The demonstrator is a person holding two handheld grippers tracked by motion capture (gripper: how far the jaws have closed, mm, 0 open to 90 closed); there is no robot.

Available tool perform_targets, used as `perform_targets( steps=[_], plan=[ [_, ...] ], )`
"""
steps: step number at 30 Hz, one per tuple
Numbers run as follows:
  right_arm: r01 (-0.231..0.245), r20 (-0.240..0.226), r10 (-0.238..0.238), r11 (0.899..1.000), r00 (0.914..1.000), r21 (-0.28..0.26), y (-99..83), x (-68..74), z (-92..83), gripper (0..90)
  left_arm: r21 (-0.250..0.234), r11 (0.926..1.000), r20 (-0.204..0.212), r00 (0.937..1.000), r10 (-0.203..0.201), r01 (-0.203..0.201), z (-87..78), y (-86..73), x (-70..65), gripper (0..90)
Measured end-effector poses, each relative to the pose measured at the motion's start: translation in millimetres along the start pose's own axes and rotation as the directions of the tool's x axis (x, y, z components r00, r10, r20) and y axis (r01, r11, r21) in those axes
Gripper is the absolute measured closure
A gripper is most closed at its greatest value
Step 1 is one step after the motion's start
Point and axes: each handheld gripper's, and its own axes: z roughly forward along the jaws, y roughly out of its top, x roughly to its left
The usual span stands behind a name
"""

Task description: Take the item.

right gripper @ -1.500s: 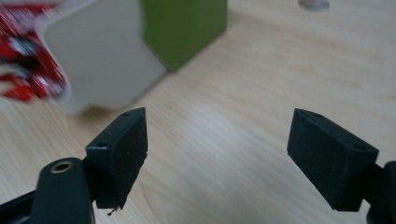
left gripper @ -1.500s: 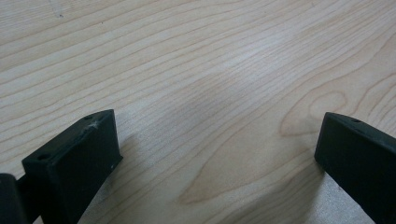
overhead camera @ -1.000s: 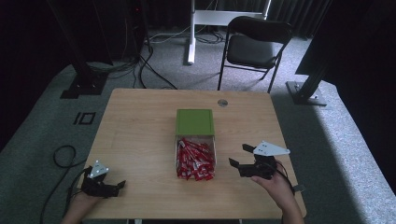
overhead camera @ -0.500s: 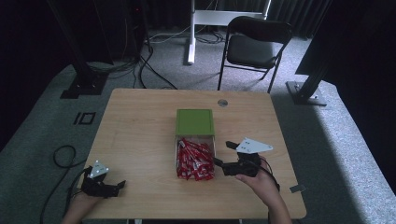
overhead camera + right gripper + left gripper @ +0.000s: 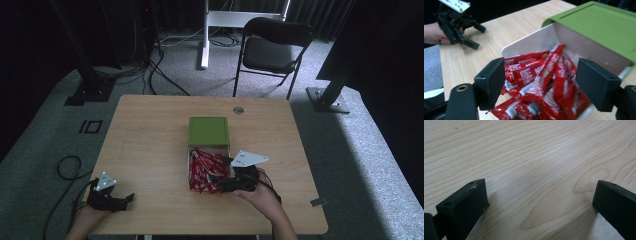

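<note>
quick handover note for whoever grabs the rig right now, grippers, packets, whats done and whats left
Right gripper: open, jaws just closing a little, poised over the red packets with nothing pinched.
Left gripper: open, holding nothing, resting on the table near its front left corner.
Packets: heaped in the white box, whose green lid is slid back toward the far side.
Done: box open, right gripper at the pile.
Left: probably close on a packet and lift it out.

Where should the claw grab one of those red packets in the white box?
Probably the long red packet lying on top of the pile: pinch across its narrow width near the middle, coming in from the white box's open front, since the green lid covers the back.
</note>
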Motion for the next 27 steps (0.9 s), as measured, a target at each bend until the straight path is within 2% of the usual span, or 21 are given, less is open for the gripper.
perform_targets(
  steps=[4,8,13,16,21,22,23,24,25,26,27],
  plan=[
    [-0.004,-0.017,0.004,1.000,0.9998,0.024,-3.2,4.0,11.0,26.5,0.001,1.0000,0.000,1.0000,0.001,-0.001,-0.1,0.0,0.1,0.7],
    [-0.011,0.026,0.009,0.999,0.9996,0.050,-5.2,4.5,19.7,26.4,0.001,1.0000,0.000,1.0000,0.001,-0.001,-0.1,0.0,0.1,0.8],
    [-0.029,0.035,0.026,0.997,0.9990,0.076,-6.5,8.3,30.8,28.9,0.001,1.0000,0.000,1.0000,0.001,-0.001,-0.1,0.0,0.1,0.8],
    [-0.020,0.066,0.013,0.995,0.9977,0.102,-7.5,10.2,36.7,28.9,0.001,1.0000,0.000,1.0000,0.001,-0.001,-0.1,0.0,0.1,0.8],
    [-0.006,0.076,-0.004,0.992,0.9971,0.127,-9.2,12.2,42.0,30.3,0.001,1.0000,0.000,1.0000,0.001,-0.001,-0.1,0.0,0.1,0.8],
    [-0.010,0.074,0.001,0.992,0.9972,0.127,-9.2,12.5,42.8,26.1,0.001,1.0000,0.000,1.0000,0.001,-0.001,-0.1,0.0,0.1,0.7],
    [-0.018,0.024,0.016,0.992,0.9996,0.122,-9.7,12.2,42.1,11.4,0.001,1.0000,0.000,1.0000,0.001,-0.001,-0.1,0.0,0.1,0.8],
    [-0.017,-0.015,0.019,0.993,0.9997,0.117,-10.6,13.0,42.8,16.2,0.001,1.0000,0.000,1.0000,0.001,-0.001,-0.1,0.0,0.0,0.8],
    [0.006,-0.005,-0.006,0.991,1.0000,0.134,-11.0,14.1,43.5,23.2,0.001,1.0000,0.000,1.0000,0.001,-0.001,-0.1,0.0,0.0,0.8],
    [0.041,0.036,-0.048,0.985,0.9982,0.166,-10.9,16.1,44.8,29.6,0.001,1.0000,0.000,1.0000,0.001,-0.001,0.0,0.0,0.0,0.8],
    [0.042,0.054,-0.053,0.983,0.9971,0.180,-10.9,17.6,46.4,28.7,0.001,1.0000,0.000,1.0000,0.001,-0.001,-0.1,0.0,0.1,0.8]
  ],
)
